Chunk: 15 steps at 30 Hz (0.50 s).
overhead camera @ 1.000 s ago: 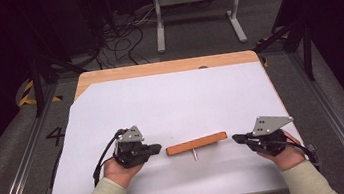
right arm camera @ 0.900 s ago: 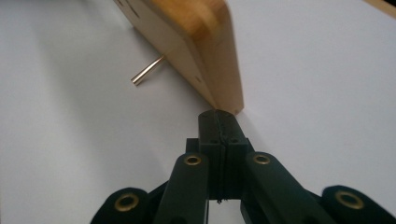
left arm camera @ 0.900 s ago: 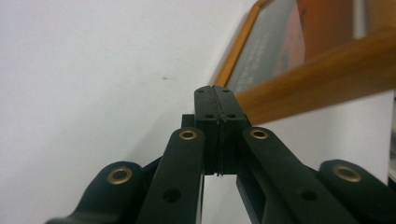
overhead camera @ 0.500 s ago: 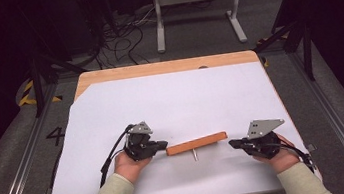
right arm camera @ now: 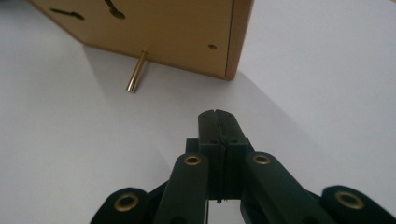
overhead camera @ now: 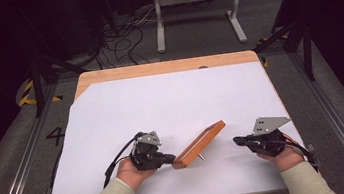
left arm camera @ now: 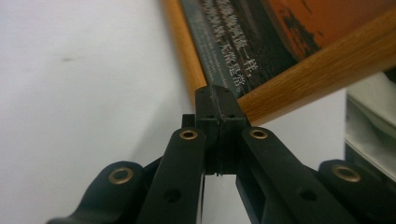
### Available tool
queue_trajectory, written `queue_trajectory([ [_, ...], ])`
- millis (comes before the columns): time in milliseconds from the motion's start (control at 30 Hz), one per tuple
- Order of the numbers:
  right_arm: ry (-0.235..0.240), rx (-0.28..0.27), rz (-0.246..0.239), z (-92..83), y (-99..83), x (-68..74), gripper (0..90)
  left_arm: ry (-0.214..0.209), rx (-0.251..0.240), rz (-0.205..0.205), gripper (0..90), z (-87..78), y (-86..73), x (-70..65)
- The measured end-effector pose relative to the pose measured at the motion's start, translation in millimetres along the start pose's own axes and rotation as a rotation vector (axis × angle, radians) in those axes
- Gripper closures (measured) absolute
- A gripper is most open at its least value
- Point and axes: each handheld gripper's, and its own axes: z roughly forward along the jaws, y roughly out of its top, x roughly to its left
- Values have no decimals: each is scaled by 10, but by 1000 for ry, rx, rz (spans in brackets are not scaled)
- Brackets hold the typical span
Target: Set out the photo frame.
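A thin wooden picture frame [overhead camera: 201, 142] stands on its long edge on the white table sheet [overhead camera: 170, 97], running diagonally, propped by a brass peg [overhead camera: 201, 157] at its back. My left gripper [overhead camera: 172, 158] is shut with nothing between its jaws, and its tips rest against the frame's near left end. In the left gripper view the shut tips [left arm camera: 218, 91] meet the frame's wooden corner [left arm camera: 299, 79], with the printed picture [left arm camera: 243, 42] above. My right gripper [overhead camera: 236, 141] is shut and empty, off the frame's right side. Its tips [right arm camera: 217, 114] point at the frame's plain back [right arm camera: 163, 25] and the peg [right arm camera: 137, 72].
The white sheet covers a wooden tabletop [overhead camera: 166, 67], with open sheet behind the frame. Beyond the far edge stand a metal stand [overhead camera: 196, 8] and loose cables [overhead camera: 121, 33] on the floor. Rails run along both sides of the table.
The frame has swung from lying across the table to a diagonal, its right end going away from me. My left gripper moved right against its near end. The right gripper shifted slightly.
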Motion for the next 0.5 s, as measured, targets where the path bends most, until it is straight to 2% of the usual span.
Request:
queue_trajectory([
  [133,-6,-10,5,-37,3,-15,898,-55,18,27,896,107,45,-115],
  [300,-16,-17,17,-78,-1,-30,898,-110,27,34,897,203,87,-202],
  [500,-17,-19,16,-85,3,-29,898,-122,43,47,896,243,93,-265],
])
